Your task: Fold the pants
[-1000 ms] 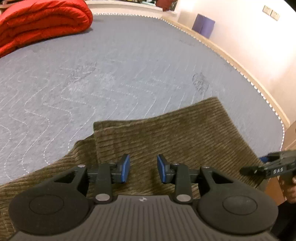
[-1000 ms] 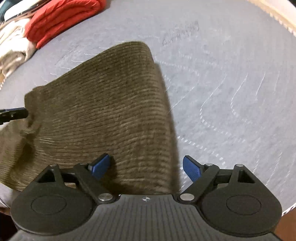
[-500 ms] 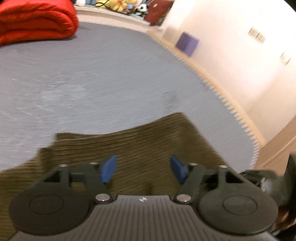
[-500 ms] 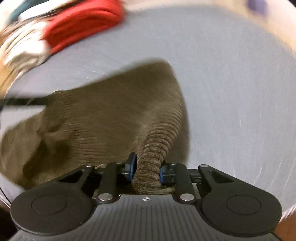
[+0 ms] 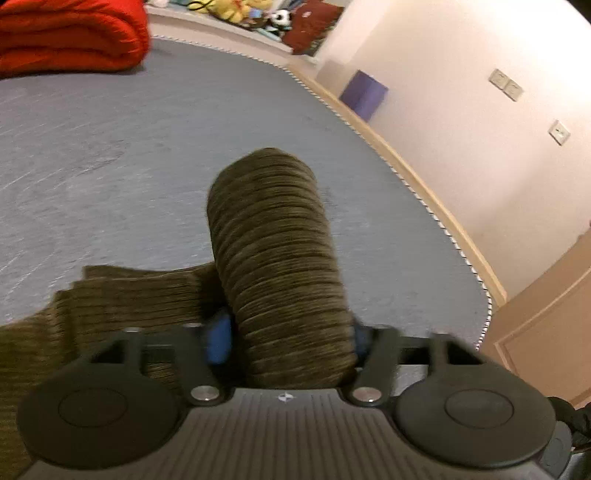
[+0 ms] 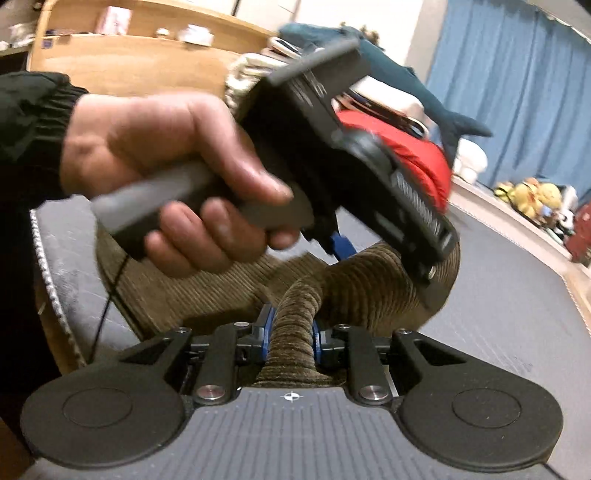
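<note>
The olive-brown corduroy pants (image 5: 273, 258) lie on the grey mattress (image 5: 110, 166). My left gripper (image 5: 288, 339) is shut on a thick bunch of the pants, which bulges up and forward between its blue pads. My right gripper (image 6: 291, 332) is shut on another bunch of the pants (image 6: 295, 325), lifted off the bed. In the right wrist view the left gripper (image 6: 347, 243) and the hand holding it (image 6: 173, 170) are close in front, with the cloth arching between the two grippers. The rest of the pants (image 6: 177, 291) lies flat at the left.
A red folded quilt (image 5: 70, 33) lies at the far left of the mattress. The mattress edge and a wooden rail (image 5: 424, 192) run along the right by the wall. Plush toys (image 6: 532, 192), a blue shark toy (image 6: 402, 81) and blue curtains (image 6: 517, 74) are at the back.
Both grippers were open over the flat pants. The right shut on the pants first, then the left; both have lifted the cloth, and the right view has swung toward the left gripper.
</note>
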